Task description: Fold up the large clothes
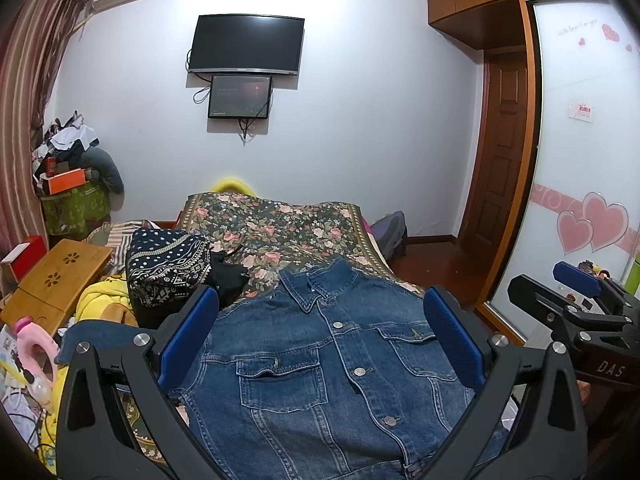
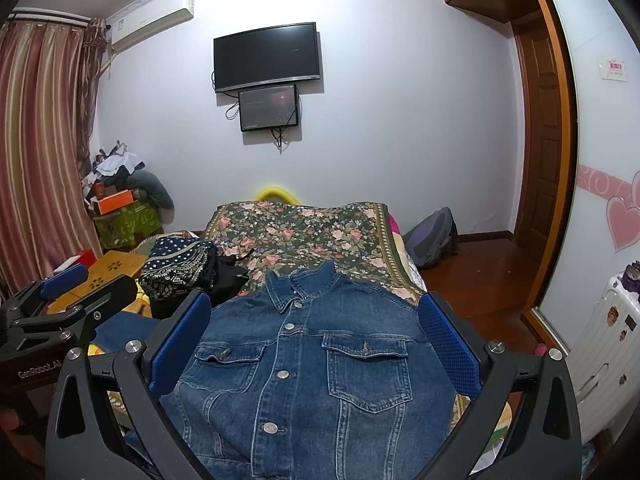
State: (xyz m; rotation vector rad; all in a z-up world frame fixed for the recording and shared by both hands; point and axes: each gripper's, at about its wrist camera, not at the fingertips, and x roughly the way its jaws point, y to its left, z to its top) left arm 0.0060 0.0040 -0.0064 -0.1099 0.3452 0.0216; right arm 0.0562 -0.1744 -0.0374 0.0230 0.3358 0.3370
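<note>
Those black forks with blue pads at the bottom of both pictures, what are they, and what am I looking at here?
They are handheld gripping tools, one in each of a person's hands, each with a wide-angle camera looking out along its two fingers. One picture comes from the left tool, the other from the right tool; each also catches the other tool at its edge. Both stand wide open and hold nothing. Below them a denim jacket lies front up and buttoned, collar pointing away, on a bed with a floral bedspread. Beside it sits a patterned dark bundle. A television hangs on the far wall.
</note>
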